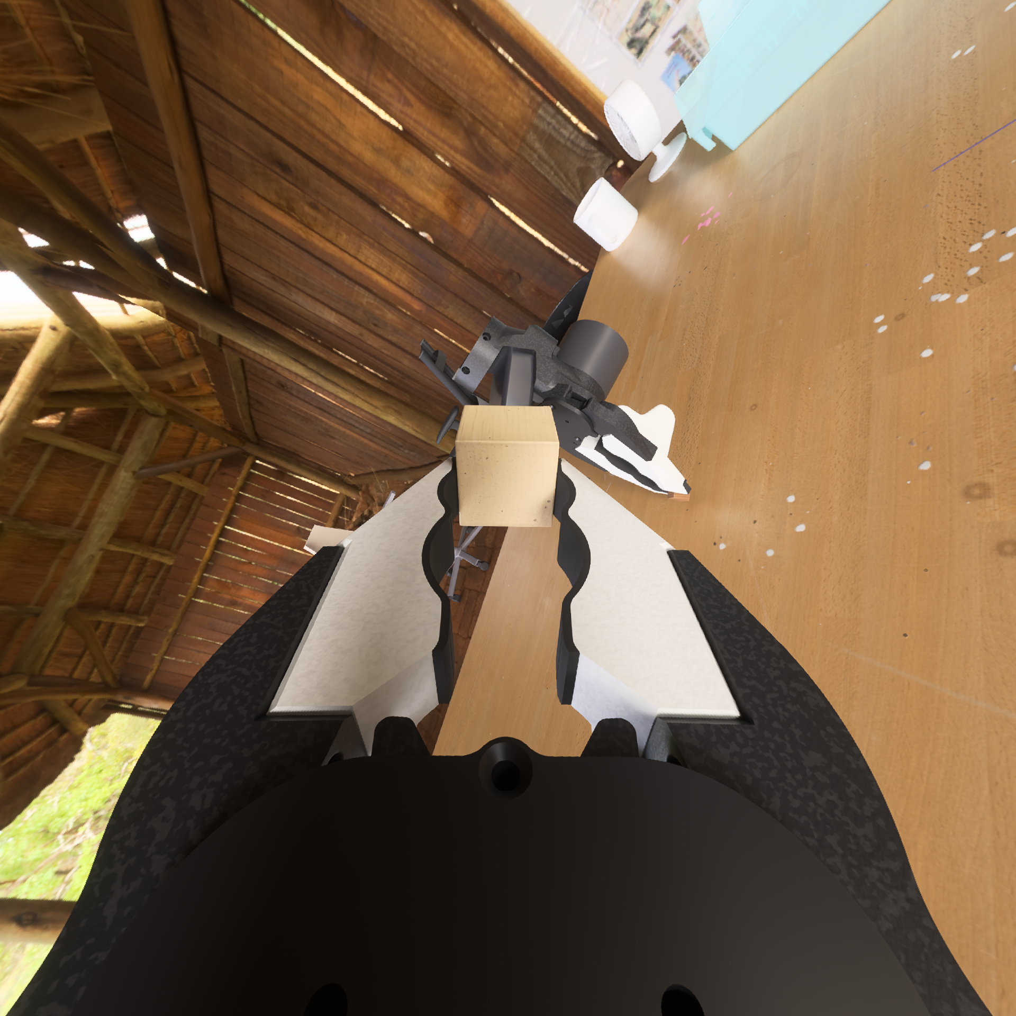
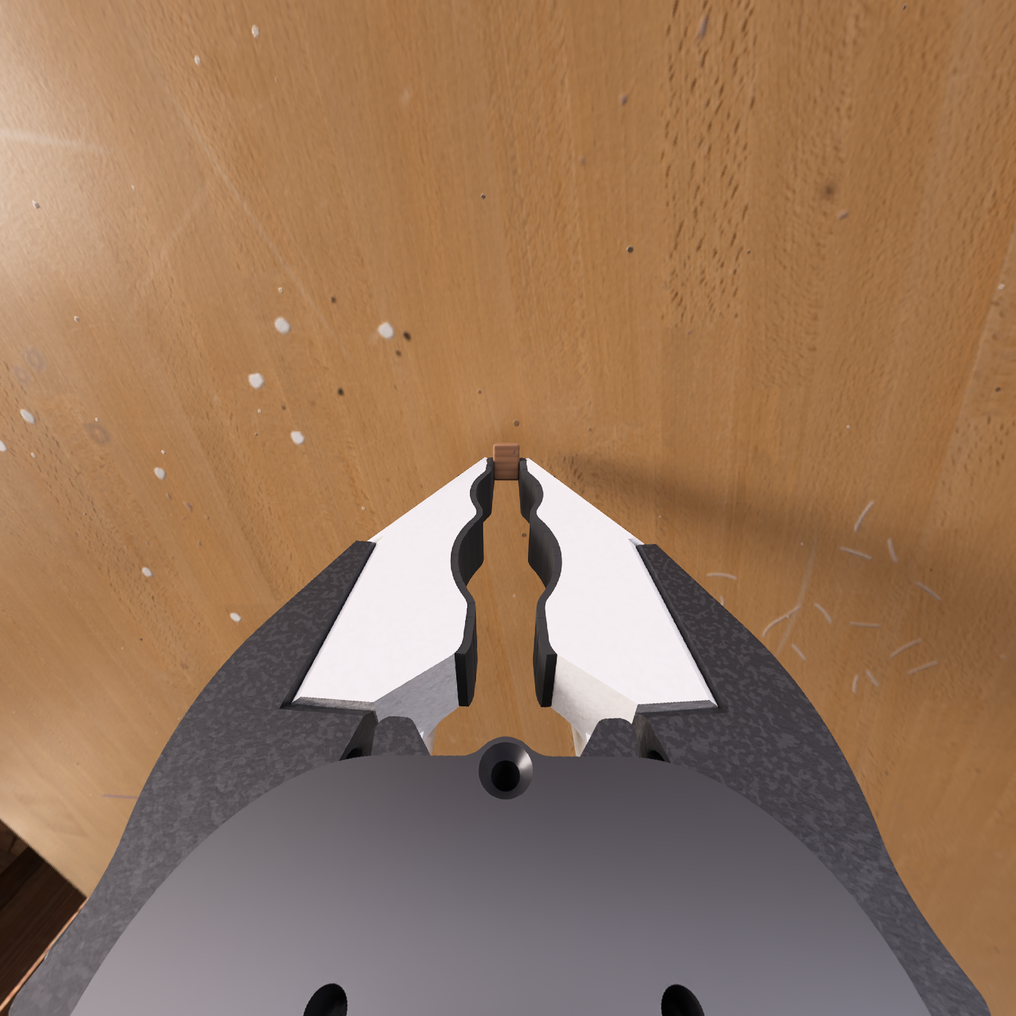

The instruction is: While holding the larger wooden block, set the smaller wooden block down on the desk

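Note:
My left gripper [image 1: 506, 484] is shut on the larger wooden block [image 1: 504, 467], a pale cube held between its fingertips above the desk edge. My right gripper [image 2: 506, 467] is shut on the smaller wooden block [image 2: 506, 460], a tiny reddish-brown piece pinched at its fingertips, pointing down at the wooden desk [image 2: 550, 220]. In the left wrist view the right gripper [image 1: 679, 491] shows beyond the pale block, tips close to the desk [image 1: 797, 495], with the small block [image 1: 682, 496] at its tips. I cannot tell if the small block touches the desk.
A white mug [image 1: 605, 215], a small white fan [image 1: 640, 123] and a light blue box [image 1: 769, 66] stand at the desk's far end. The desk edge runs under my left gripper, and another edge shows at the lower left of the right wrist view.

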You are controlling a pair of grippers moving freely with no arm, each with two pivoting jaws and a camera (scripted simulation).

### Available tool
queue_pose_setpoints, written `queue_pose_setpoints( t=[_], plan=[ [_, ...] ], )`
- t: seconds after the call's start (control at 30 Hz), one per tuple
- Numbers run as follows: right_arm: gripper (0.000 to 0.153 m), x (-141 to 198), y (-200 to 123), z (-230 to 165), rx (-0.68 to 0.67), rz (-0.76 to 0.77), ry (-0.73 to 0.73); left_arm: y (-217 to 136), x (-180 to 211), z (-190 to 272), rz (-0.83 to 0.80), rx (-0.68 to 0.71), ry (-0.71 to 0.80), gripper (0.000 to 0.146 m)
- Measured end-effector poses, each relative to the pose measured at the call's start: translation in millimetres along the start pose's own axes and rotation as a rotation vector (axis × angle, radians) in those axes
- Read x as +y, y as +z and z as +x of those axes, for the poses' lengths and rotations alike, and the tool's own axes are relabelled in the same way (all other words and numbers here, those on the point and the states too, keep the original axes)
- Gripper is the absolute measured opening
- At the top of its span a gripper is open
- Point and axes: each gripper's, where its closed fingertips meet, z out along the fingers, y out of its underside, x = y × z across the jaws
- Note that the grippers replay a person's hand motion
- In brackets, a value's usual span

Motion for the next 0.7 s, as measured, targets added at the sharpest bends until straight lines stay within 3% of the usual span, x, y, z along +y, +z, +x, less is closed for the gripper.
queue_pose_setpoints(
  t=[0.2,0.27,0.43,0.57,0.7],
  plan=[
    [0.010,1,0,5,0.069,0.008,-0.043,4,3,5,0.019,0.021,-0.019,0.033],
    [0.033,-1,-6,5,0.088,0.040,-0.045,5,4,5,0.026,0.029,-0.048,0.033],
    [0.044,-7,-30,2,0.167,0.140,-0.087,4,5,0,0.064,0.006,-0.101,0.033],
    [0.046,-8,-47,-10,0.240,0.214,-0.157,-3,-9,-4,0.112,-0.094,0.098,0.033],
    [0.046,-4,-56,-24,0.277,0.276,-0.186,-2,-18,0,0.038,-0.143,0.308,0.033]
  ],
)
